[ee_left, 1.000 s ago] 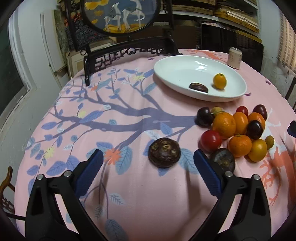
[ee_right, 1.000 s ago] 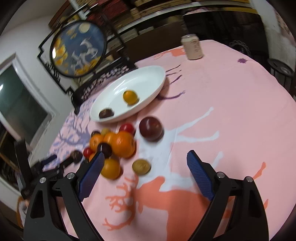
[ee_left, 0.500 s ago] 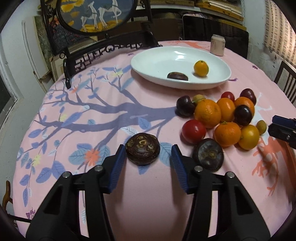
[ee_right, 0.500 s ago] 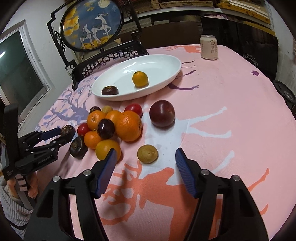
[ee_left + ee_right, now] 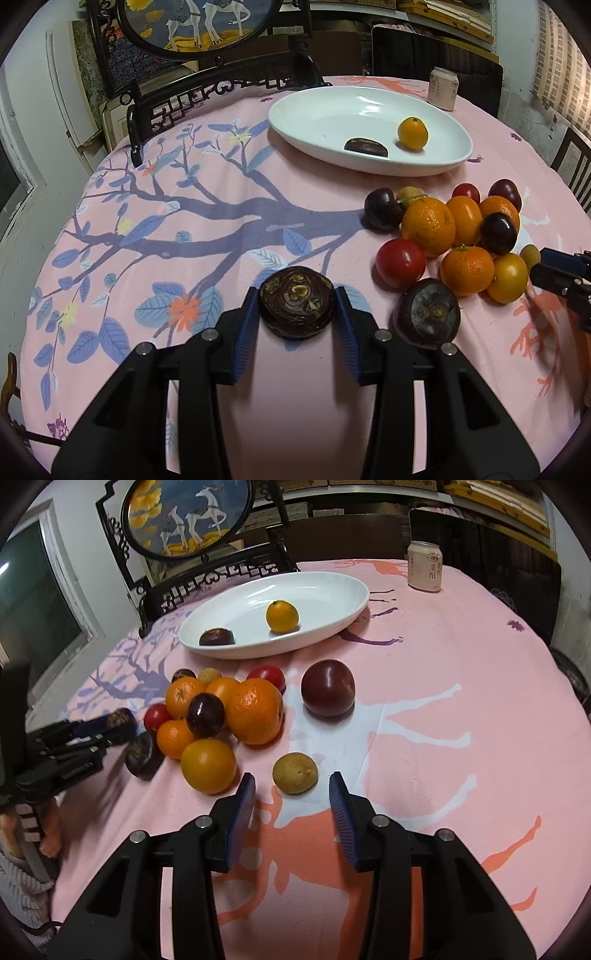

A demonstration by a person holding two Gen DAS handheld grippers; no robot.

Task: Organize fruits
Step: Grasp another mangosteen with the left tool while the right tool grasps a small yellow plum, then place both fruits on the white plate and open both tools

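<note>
My left gripper (image 5: 297, 317) is shut on a dark brown mangosteen (image 5: 297, 301) that rests on the pink tablecloth. A second mangosteen (image 5: 426, 313) lies to its right. A pile of oranges (image 5: 428, 226), plums and tomatoes sits right of it. A white oval plate (image 5: 317, 110) at the back holds a small orange (image 5: 412, 133) and a dark fruit (image 5: 365, 146). My right gripper (image 5: 292, 799) is open, its pads either side of and just short of a small yellow-brown fruit (image 5: 294, 772). A large red plum (image 5: 327, 687) lies beyond it.
A drink can (image 5: 424, 565) stands at the back right of the round table. A dark carved chair back (image 5: 221, 96) and a round painted screen (image 5: 188, 513) stand behind the plate. The table edge curves close on the left and right.
My left gripper has moved forward and closed onto the mangosteen. My right gripper has narrowed and come down close to the small yellow-brown fruit.
</note>
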